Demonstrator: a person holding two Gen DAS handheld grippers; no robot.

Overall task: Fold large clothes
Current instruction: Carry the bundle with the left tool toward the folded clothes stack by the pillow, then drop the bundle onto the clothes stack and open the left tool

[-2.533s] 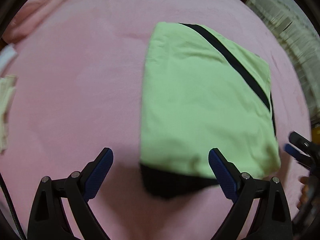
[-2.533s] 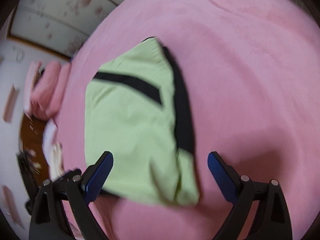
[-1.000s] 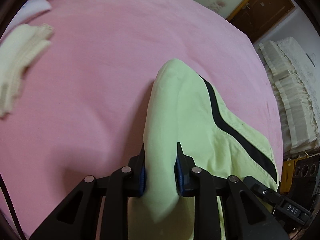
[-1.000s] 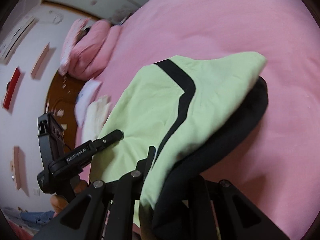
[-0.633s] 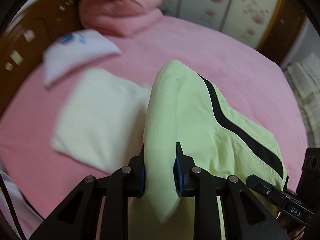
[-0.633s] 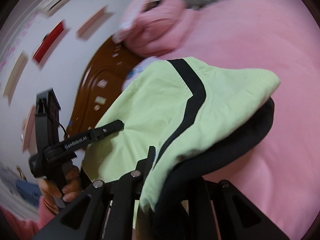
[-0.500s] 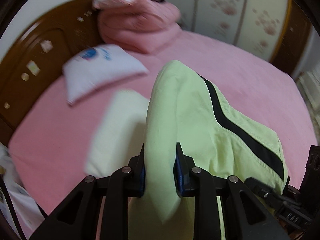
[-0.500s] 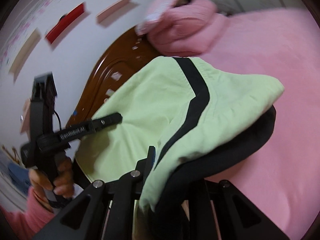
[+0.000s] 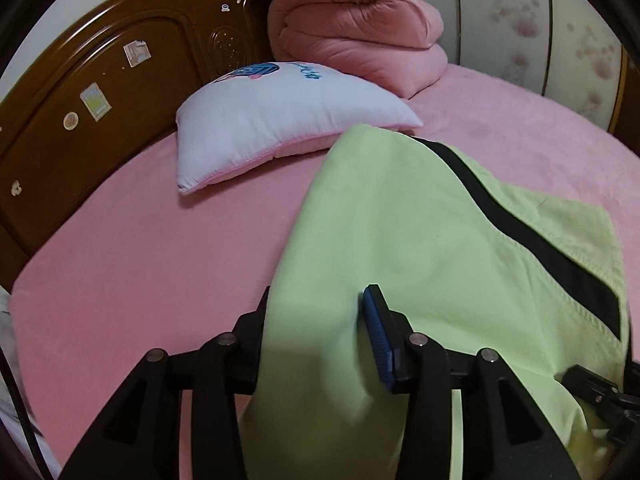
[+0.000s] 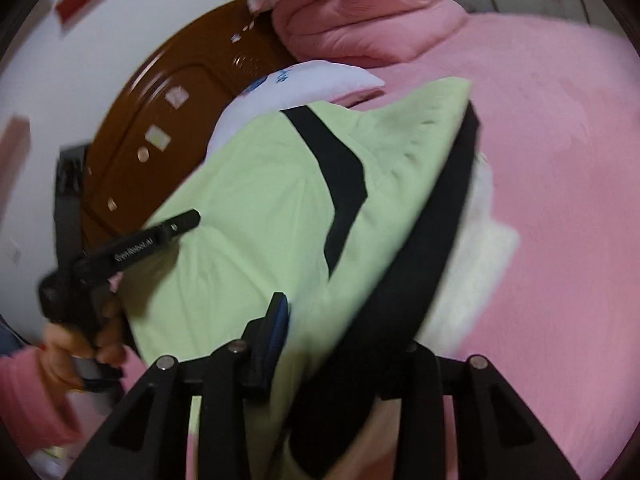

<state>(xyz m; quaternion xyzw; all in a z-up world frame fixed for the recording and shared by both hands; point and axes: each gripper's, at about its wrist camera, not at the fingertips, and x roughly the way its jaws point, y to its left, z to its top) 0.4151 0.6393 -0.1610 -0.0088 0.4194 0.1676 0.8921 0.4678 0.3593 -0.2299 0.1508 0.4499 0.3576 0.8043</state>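
Note:
A folded light-green garment (image 9: 420, 240) with a black stripe and black lining lies on the pink bed (image 9: 140, 260), in front of the pillow. Its near left corner sits between the jaws of my left gripper (image 9: 320, 312). Those jaws are opening, and the blue pad (image 9: 378, 340) stands off the cloth. In the right wrist view the garment (image 10: 260, 220) spreads over a white folded cloth (image 10: 476, 248). Its near right corner lies between the opening jaws of my right gripper (image 10: 344, 320). One blue pad (image 10: 278, 320) shows bare there, and the black lining hides the other finger.
A white pillow (image 9: 280, 120) lies just beyond the garment. A rolled pink quilt (image 9: 360, 28) rests against the brown headboard (image 9: 100, 92). A hand in a pink sleeve (image 10: 24, 392) holds the left gripper at the bed's left side.
Both grippers carried the garment across the bed to the pillow end and set it over the white folded cloth. Both pairs of jaws, shut on the garment before, have parted.

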